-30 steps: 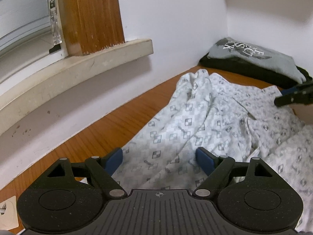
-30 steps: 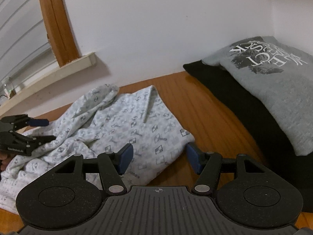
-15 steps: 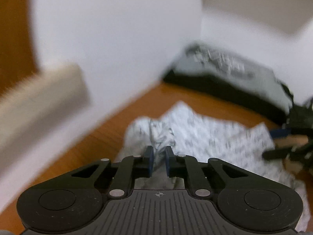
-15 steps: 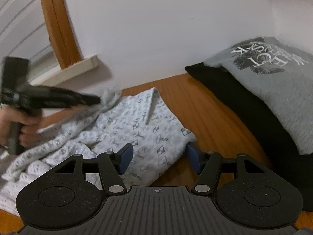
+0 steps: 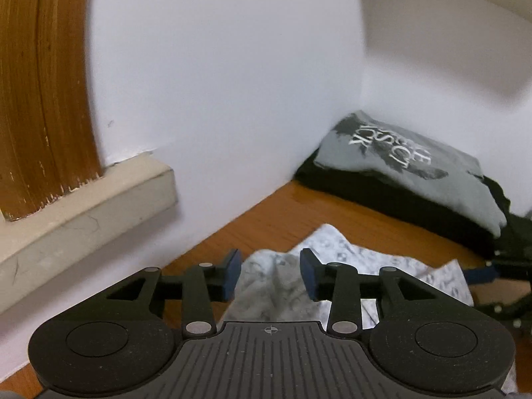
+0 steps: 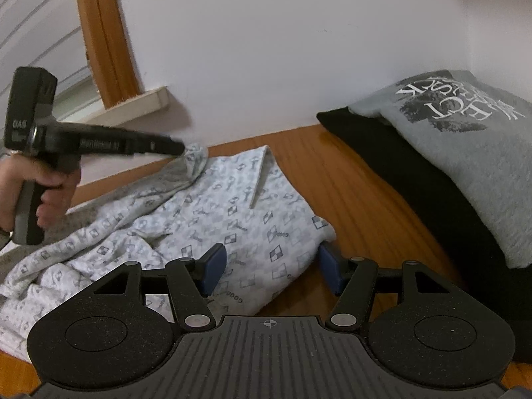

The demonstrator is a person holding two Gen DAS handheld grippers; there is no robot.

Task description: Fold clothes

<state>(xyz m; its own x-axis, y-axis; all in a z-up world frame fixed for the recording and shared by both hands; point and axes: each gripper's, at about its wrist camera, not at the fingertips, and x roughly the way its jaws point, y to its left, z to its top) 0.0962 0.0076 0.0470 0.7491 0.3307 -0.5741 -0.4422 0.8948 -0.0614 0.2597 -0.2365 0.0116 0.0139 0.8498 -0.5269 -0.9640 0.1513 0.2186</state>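
A wooden worktop (image 6: 352, 179) runs into a white-walled corner below a wood-framed window ledge (image 5: 93, 199). Taking the patterned shirt (image 6: 232, 212) as landmark: it lies loosely spread and rumpled on the worktop, its collar toward the wall. Beyond it, in the corner, a folded grey printed T-shirt (image 6: 465, 139) sits on top of a folded black garment (image 6: 399, 166).

The left tool (image 5: 270, 274) is at the shirt's far, wall-side end, above a raised bunch of cloth (image 5: 276, 279). Its jaws stand apart with the bunch between them, and no pad seems to press the fabric. The right tool (image 6: 271, 266) is at the shirt's near edge, jaws wide, the hem corner lying between the pads without being pinched. A hand (image 6: 50, 196) holds the left tool's grip.

The shirt is neither flat nor folded, so it is probably being laid out or drawn over. To do that well, each tool should close on a single layer at an edge. Both should then move evenly so the cloth stays taut and does not bunch.
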